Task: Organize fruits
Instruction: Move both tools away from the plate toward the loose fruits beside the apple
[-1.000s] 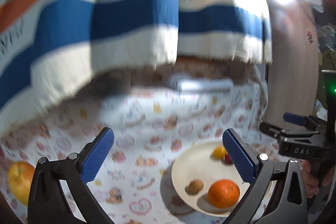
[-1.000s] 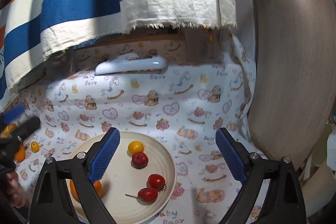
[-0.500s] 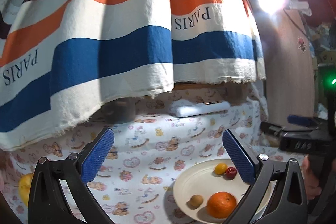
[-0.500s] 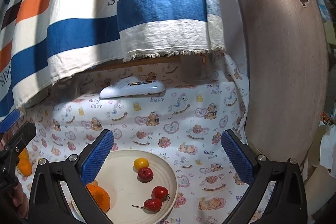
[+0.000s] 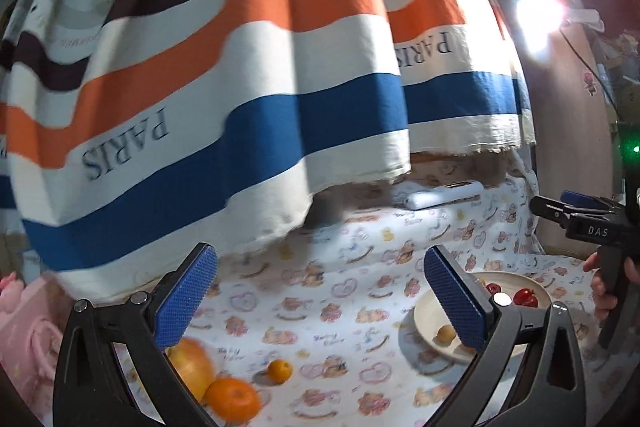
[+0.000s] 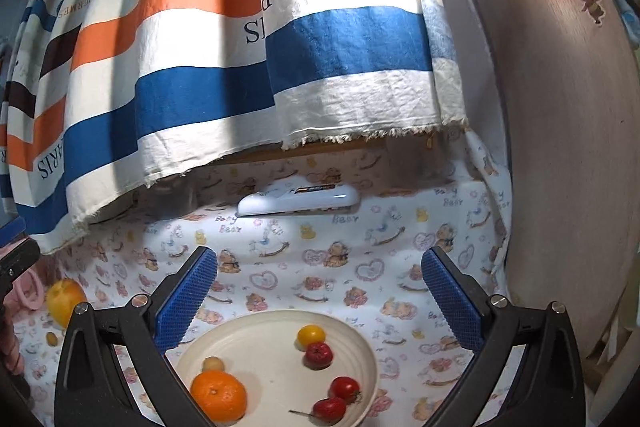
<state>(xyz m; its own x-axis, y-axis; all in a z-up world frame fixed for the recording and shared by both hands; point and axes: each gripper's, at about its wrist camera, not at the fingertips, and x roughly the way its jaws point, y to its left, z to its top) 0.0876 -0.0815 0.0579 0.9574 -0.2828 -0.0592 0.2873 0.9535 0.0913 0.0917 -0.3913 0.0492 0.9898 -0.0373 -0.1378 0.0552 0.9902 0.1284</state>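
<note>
Both tongs spread wide and empty: left tongs [image 5: 320, 291] over the counter [image 5: 344, 291] near loose fruit, right tongs [image 6: 319, 297] above the plate [image 6: 256, 331]. On that plate, near the counter's front edge: an orange [image 6: 218, 395], small yellow fruit [image 6: 311, 334], three red ones. Toward the left edge, another orange [image 5: 232, 399], a yellow apple [image 5: 192, 367] touching it, a small citrus [image 5: 280, 370] just beside.

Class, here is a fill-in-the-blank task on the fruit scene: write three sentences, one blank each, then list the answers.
1. The large orange on the plate lies right beside a small ____ fruit.
2. The right gripper has its jaws ____, with nothing between them.
3. On the cloth by the left gripper, another orange touches a large ____ fruit.

Answers: brown; open; yellow
</note>
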